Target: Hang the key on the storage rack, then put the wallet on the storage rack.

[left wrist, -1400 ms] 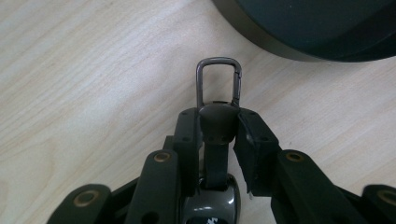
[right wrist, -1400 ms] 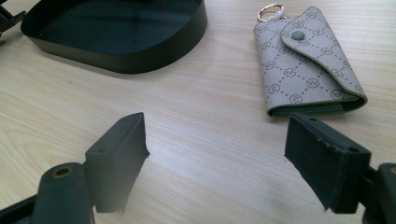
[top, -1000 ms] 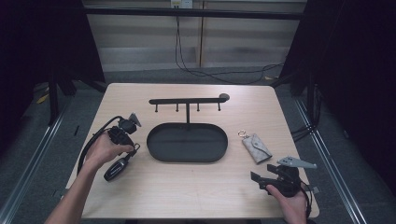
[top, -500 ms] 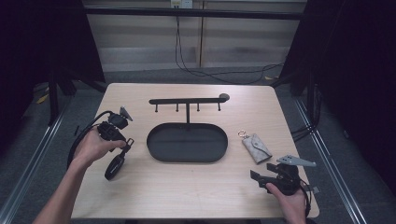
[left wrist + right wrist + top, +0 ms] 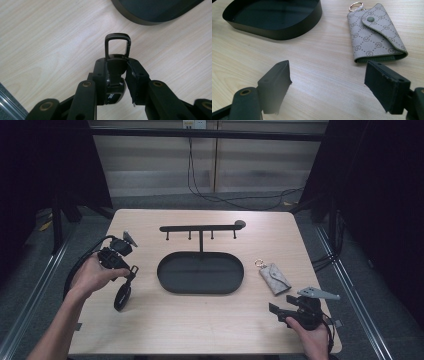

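At the left of the bench [image 5: 150, 330], the left tongs [image 5: 129, 272] are clamped on a black key fob [image 5: 122, 296]. In the left gripper view its metal clip [image 5: 117, 45] juts out past the pads, with the fob body pinched between them. From above, the fob hangs tilted below the hand, its lower end close to the wood; whether it touches I cannot tell. So the pickup looks done. What is left, as I judge it, is carrying the fob to the hook rack [image 5: 201, 228] or the oval black tray [image 5: 200, 272] at the middle, both bare so far.

Further right, a grey patterned key pouch [image 5: 274, 278] with a small ring lies flat beside the tray, untouched. The right tongs [image 5: 278, 309] rest near the front right corner, gaping wide with nothing between them, pointed toward the pouch [image 5: 377, 32].

The bench is pale wood with rounded corners. Around it the room is dark, with black drapes at both sides, a grey floor and cables trailing behind.
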A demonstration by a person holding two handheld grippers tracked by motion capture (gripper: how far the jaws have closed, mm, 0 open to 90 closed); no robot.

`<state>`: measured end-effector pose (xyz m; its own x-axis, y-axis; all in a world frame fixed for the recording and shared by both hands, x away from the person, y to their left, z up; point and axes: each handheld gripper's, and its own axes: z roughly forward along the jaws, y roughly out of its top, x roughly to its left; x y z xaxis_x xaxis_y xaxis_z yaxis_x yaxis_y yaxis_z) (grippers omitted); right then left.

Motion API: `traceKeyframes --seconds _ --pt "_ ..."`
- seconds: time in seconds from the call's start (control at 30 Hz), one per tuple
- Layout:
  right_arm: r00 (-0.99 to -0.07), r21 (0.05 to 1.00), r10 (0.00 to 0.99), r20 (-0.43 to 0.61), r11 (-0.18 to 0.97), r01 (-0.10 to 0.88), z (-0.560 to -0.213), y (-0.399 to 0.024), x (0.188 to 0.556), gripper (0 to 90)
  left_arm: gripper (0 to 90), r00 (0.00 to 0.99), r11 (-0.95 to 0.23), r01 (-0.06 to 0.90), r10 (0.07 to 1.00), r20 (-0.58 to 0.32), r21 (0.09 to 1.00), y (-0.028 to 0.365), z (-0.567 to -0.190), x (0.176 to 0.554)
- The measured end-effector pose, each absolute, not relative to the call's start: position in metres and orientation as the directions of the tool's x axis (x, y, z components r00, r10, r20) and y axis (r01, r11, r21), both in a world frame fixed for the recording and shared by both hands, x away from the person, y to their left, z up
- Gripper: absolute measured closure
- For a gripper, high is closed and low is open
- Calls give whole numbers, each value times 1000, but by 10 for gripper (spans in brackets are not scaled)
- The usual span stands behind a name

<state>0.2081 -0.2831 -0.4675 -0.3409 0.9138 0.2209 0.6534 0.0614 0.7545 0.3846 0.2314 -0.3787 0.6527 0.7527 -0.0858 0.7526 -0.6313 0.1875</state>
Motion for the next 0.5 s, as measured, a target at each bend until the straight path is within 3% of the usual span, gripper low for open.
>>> traceKeyframes --seconds 0.5 --pt "-337 754 915 222 57 654 -468 -283 209 205 710 656 -625 746 749 -93 228 240 -361 380"
